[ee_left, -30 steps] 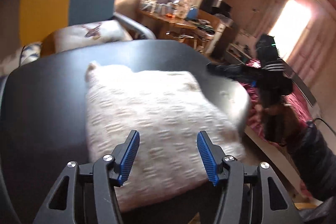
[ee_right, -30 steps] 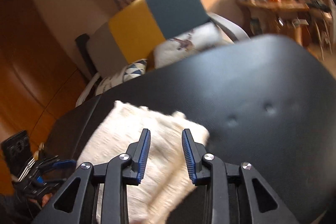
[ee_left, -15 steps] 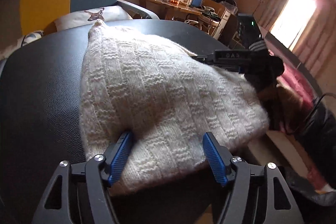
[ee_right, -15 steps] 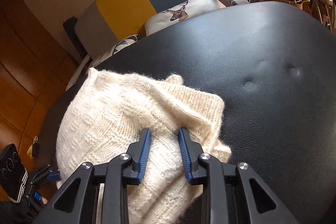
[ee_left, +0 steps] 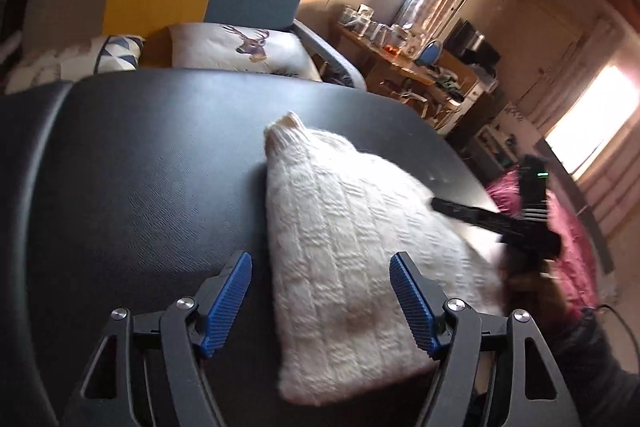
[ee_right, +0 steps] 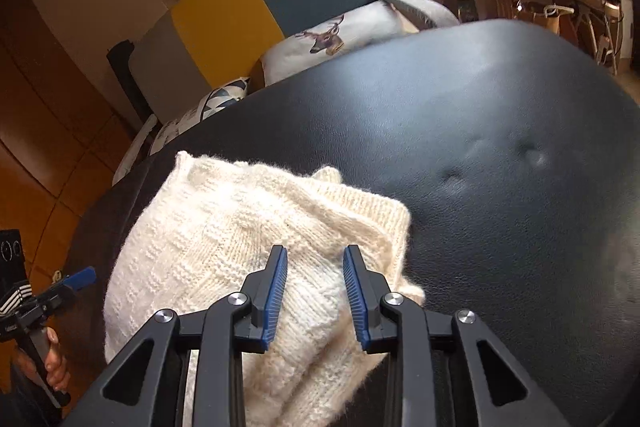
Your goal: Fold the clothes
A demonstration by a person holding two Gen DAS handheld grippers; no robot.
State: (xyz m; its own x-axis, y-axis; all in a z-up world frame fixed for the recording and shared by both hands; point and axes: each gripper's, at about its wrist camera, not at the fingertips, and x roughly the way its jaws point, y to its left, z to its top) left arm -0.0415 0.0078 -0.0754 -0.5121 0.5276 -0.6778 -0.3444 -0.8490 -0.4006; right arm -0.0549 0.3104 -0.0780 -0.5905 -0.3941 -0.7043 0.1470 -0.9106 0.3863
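Cream knit sweater (ee_left: 360, 259) lies folded into a compact bundle on the black padded surface (ee_left: 152, 187). Half a second ago the left gripper (ee_left: 320, 303) sat low against its near edge; now it has drawn back, jaws spread wide and empty. At 3 o'clock the right gripper (ee_right: 314, 291) hovers over a corner, jaws partly apart, pinching nothing. The fold looks essentially finished.

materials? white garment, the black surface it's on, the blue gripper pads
White garment: looks like knitted wool or acrylic yarn; ribbed, blocky stitches and fuzzy edges. Black surface: probably leather or faux leather; fine grain, soft sheen, tufted dimples. Blue pads: likely moulded rubber or plastic; matte, fine ridges.
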